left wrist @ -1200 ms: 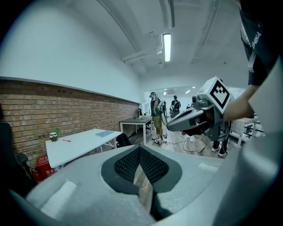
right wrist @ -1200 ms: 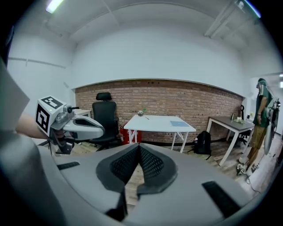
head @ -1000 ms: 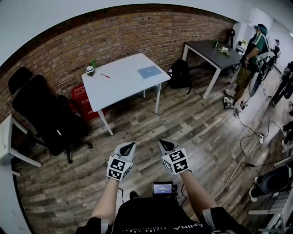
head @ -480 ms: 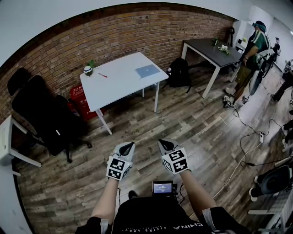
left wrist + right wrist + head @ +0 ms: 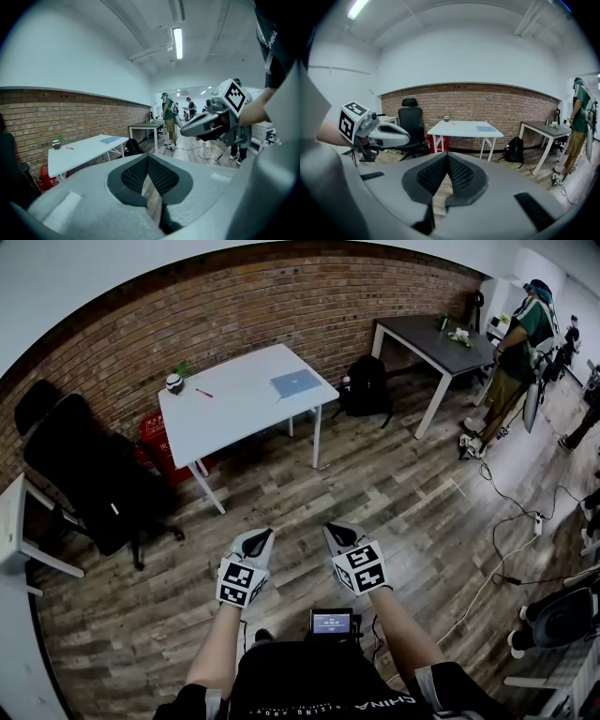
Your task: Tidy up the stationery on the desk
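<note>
My left gripper (image 5: 265, 536) and right gripper (image 5: 335, 532) stay pressed together, empty, as the far white desk (image 5: 234, 418) drifts slightly left, its blue notebook (image 5: 295, 382) and probable red pen (image 5: 203, 393) untouched.

Left tongs (image 5: 148, 161): lower centre, closed together, nothing between.
White worktop (image 5: 89, 152): middle left, carries blue notebook (image 5: 110, 139), red pen (image 5: 69, 148).
Right tongs (image 5: 183, 131): right of centre.
</note>
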Available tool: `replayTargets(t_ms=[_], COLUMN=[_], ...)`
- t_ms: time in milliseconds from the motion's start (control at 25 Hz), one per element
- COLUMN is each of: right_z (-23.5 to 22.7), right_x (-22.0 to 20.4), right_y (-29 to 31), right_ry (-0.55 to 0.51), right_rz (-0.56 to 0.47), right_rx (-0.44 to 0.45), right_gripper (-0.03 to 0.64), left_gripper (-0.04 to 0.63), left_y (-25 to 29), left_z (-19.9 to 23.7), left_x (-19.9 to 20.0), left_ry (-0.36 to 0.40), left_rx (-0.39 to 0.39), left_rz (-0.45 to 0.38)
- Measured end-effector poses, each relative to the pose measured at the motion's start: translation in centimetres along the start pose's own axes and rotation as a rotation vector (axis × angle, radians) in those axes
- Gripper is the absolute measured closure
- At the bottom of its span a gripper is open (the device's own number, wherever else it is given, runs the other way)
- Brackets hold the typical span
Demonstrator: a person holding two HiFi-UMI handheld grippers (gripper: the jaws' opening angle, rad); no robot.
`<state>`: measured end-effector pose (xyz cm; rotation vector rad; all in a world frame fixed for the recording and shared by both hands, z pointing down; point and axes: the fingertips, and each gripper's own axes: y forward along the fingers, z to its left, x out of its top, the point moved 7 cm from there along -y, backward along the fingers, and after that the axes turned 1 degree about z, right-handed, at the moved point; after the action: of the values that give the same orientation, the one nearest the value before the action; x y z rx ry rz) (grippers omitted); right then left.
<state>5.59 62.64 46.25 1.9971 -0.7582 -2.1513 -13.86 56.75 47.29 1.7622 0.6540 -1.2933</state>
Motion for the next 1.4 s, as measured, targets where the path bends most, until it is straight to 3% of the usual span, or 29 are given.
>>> replayTargets(t_ms=[320, 600, 1040, 1400], right_z=[-2.6, -3.8, -5.9, -5.9], right_x=[-1.7, -1.3, 3.3, 8.0], right_y=[0.2, 3.5, 12.8, 20.1], right_ry=[0.014, 0.022, 0.035, 0.045], right_rz=[0.024, 0.051, 0.091, 0.089], right_rx=[0.023, 0.026, -0.027, -0.076], right_gripper=[0.607, 0.607, 0.607, 0.607], left_gripper=[0.588, 0.588, 0.588, 0.588], left_y=[1.4, 3.6, 9.2, 12.4], left_z=[-1.2, 1.8, 12.4, 20.8], left_x=[-0.8, -1.9, -1.9, -1.4], left_ry=[-0.021, -0.048, -0.071, -0.032], left_rx=[0.027, 0.03, -0.022, -0.088], left_rz=[0.031, 0.052, 0.041, 0.037])
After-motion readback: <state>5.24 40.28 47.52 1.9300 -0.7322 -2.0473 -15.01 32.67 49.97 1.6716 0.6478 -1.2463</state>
